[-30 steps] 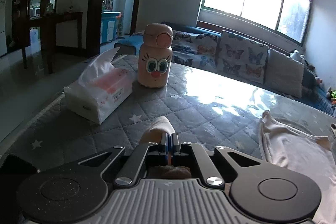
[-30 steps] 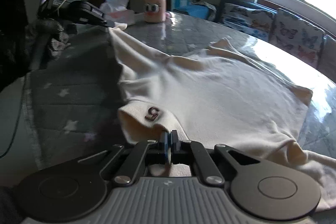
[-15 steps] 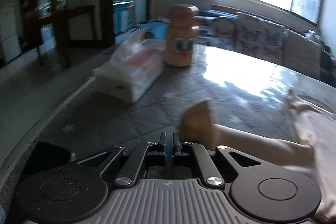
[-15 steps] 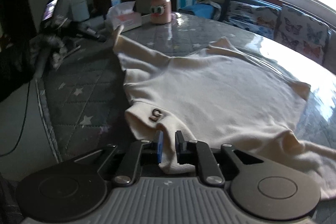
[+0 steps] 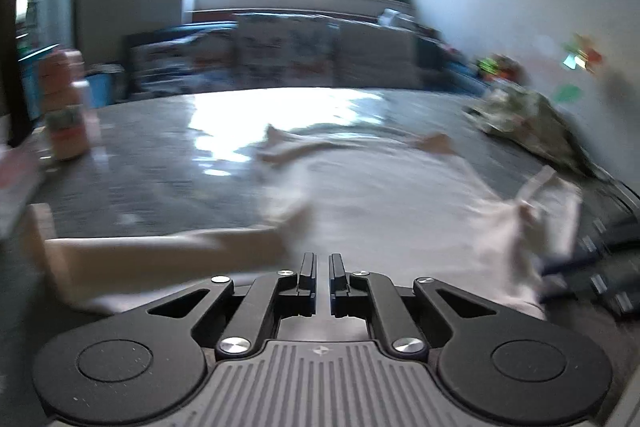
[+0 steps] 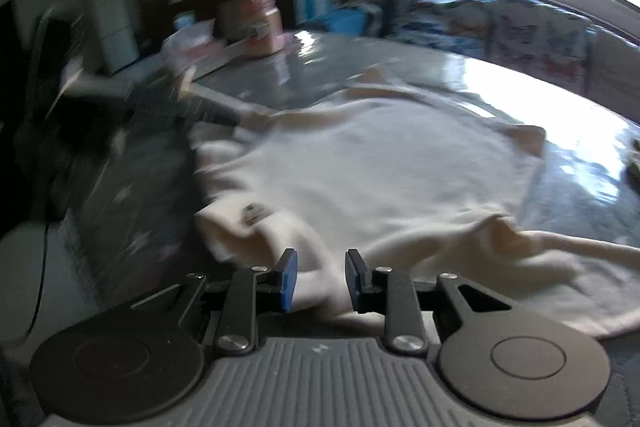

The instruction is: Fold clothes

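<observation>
1. Right tool has its jaws wide apart, nothing pinched, with a fold of the cream sweater sitting between the fingers.
2. Left tool is only open a narrow slit and holds nothing; a sleeve lies just ahead of it.
3. The sweater is spread over the grey quilted tabletop.
4. Pink bottle at the far edge, sofa cushions under a bright window. Pretty blurry overall.
</observation>
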`<state>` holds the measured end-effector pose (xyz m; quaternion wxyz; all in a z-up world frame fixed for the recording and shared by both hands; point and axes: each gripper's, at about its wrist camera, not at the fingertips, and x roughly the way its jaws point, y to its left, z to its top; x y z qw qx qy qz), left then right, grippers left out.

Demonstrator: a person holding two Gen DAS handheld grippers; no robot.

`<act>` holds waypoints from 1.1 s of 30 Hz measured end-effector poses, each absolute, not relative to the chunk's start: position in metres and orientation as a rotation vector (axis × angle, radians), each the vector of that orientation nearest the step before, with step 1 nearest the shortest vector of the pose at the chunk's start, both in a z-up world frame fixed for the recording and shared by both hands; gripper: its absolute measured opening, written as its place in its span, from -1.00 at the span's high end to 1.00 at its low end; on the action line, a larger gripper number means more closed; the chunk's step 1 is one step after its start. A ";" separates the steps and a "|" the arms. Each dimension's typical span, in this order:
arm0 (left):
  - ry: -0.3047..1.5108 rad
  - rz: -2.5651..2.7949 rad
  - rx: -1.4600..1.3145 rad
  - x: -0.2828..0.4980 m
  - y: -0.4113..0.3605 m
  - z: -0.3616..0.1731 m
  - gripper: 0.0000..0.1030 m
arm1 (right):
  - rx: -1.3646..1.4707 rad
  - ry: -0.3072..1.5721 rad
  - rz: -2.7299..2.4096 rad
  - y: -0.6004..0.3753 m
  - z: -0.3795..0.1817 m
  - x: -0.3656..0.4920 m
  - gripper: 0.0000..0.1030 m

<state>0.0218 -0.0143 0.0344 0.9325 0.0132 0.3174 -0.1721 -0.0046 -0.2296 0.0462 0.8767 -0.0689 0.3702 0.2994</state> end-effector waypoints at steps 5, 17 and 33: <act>0.672 -0.461 0.090 0.010 -0.050 0.019 0.87 | -0.098 0.800 0.546 -0.253 0.034 0.005 0.47; 0.633 -0.552 0.177 -0.012 -0.066 0.019 0.75 | 0.005 0.784 0.350 -0.313 0.031 0.015 0.30; 0.669 -0.573 0.151 0.005 -0.091 0.011 0.41 | 0.142 0.700 -0.187 -0.438 0.007 0.062 0.01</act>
